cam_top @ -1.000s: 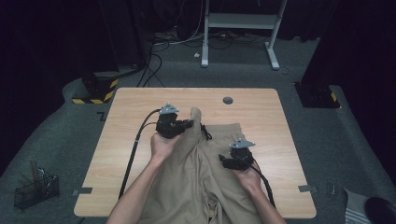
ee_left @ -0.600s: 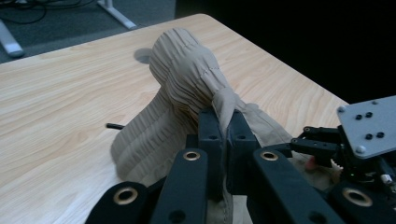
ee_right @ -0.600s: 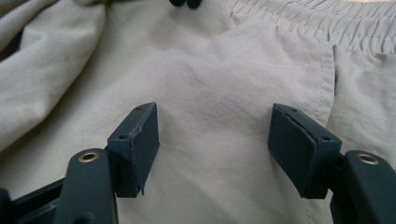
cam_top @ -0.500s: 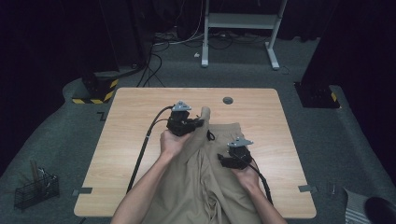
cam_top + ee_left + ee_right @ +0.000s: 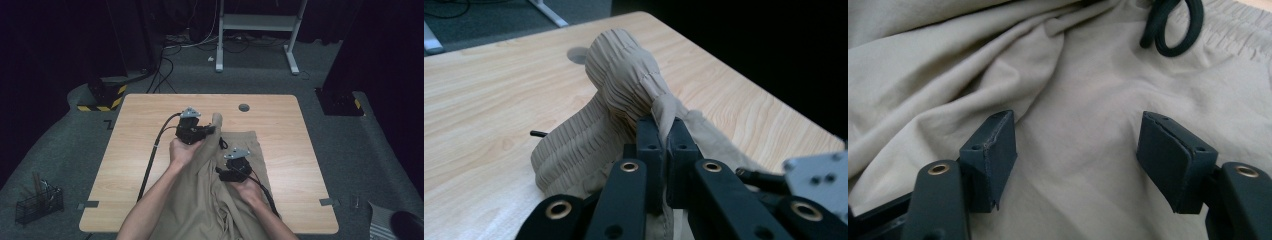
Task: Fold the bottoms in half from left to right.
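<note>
Tan drawstring trousers (image 5: 210, 200) lie on the wooden table (image 5: 135, 145), spread from the middle down to the near edge, under both forearms. Left gripper (image 5: 663, 131) is clamped tight on a pinch of the elastic waistband (image 5: 624, 70), holding that bunch up off the table so it stands as a gathered hump; in the high view the left gripper (image 5: 207, 131) sits at the top of the cloth. Right gripper (image 5: 1078, 150) hangs with jaws wide over flat fabric, nothing between the pads, dark drawstring (image 5: 1173, 25) looped just beyond; from above the right gripper (image 5: 235, 172) is near the cloth's right side, below the left one. Looks like the grab-and-arrange step of a fold or straighten: 1 corner of the waist secured, the 2nd grip not yet made. Next move probably needs the right gripper to reach the other end of the waistband, pinch only the band rather than loose cloth or the drawstring, then both pull apart to tension it flat
</note>
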`<state>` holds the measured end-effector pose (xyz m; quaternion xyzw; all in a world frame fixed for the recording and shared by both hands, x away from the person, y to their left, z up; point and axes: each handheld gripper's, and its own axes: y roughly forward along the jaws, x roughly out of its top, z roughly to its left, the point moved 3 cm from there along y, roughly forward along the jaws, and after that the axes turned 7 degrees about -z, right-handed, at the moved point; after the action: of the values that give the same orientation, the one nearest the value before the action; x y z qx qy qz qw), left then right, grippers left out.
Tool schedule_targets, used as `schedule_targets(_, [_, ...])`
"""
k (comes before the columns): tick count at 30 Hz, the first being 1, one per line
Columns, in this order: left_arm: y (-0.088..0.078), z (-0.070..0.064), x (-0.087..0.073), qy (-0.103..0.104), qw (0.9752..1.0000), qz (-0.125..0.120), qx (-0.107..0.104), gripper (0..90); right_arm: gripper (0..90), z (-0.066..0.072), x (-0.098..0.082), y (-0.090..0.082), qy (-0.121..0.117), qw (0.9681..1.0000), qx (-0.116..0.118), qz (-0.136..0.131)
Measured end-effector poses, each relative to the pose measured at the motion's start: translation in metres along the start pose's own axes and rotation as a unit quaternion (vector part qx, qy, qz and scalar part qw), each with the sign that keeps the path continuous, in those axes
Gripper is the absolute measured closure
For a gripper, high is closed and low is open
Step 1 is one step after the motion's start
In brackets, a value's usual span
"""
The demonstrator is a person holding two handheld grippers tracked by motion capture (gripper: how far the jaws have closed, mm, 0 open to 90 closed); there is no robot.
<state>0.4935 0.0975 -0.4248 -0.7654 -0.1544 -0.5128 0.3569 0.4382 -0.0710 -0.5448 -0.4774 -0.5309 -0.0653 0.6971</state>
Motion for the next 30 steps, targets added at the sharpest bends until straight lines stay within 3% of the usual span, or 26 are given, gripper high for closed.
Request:
schedule_targets(7, [-0.017, 0.021, 0.013, 0.008, 0.9993, 0.006, 0.037, 87.5, 32.4, 0.024, 0.027, 0.036, 0.004, 1.0000, 0.000, -0.001])
schedule_targets(11, [-0.022, 0.022, 0.008, 0.004, 0.9993, 0.005, 0.037, 87.5, 33.3, 0.025, 0.029, 0.030, 0.013, 0.9999, 0.010, -0.004])
schedule_targets(12, [-0.022, 0.023, 0.005, 0.002, 0.9994, 0.005, 0.036, 87.5, 34.1, 0.023, 0.030, 0.022, 0.013, 0.9998, 0.013, -0.011])
schedule_targets(13, [-0.019, 0.023, -0.001, -0.005, 0.9994, 0.008, 0.033, 87.5, 35.5, 0.015, 0.029, 0.003, 0.004, 0.9997, 0.010, -0.022])
schedule_targets(15, [-0.016, 0.022, -0.003, -0.008, 0.9995, 0.008, 0.031, 87.5, 35.4, 0.010, 0.028, -0.006, -0.001, 0.9997, 0.005, -0.023])
schedule_targets(18, [-0.009, 0.018, -0.006, -0.008, 0.9997, 0.008, 0.023, 87.5, 35.9, -0.018, 0.012, -0.032, -0.008, 0.9993, -0.032, -0.021])
schedule_targets(20, [-0.004, 0.014, -0.006, -0.006, 0.9997, 0.010, 0.019, 87.5, 35.8, -0.025, 0.006, -0.034, 0.003, 0.9993, -0.036, -0.014])
schedule_targets(22, [0.002, 0.009, -0.004, -0.001, 0.9998, 0.013, 0.013, 87.5, 36.1, -0.042, -0.012, -0.034, 0.025, 0.9987, -0.043, 0.003])
schedule_targets(25, [0.005, 0.005, -0.003, 0.000, 0.9999, 0.014, 0.009, 87.5, 37.5, -0.044, -0.020, -0.031, 0.019, 0.9987, -0.048, 0.008])
schedule_targets(27, [0.012, -0.001, -0.003, 0.004, 0.9998, 0.019, 0.005, 87.5, 37.4, -0.046, -0.022, -0.029, 0.030, 0.9989, -0.036, -0.005])
schedule_targets(30, [0.019, -0.006, -0.004, 0.006, 0.9997, 0.024, 0.001, 87.4, 37.5, -0.045, -0.022, -0.029, 0.031, 0.9989, -0.035, -0.004])
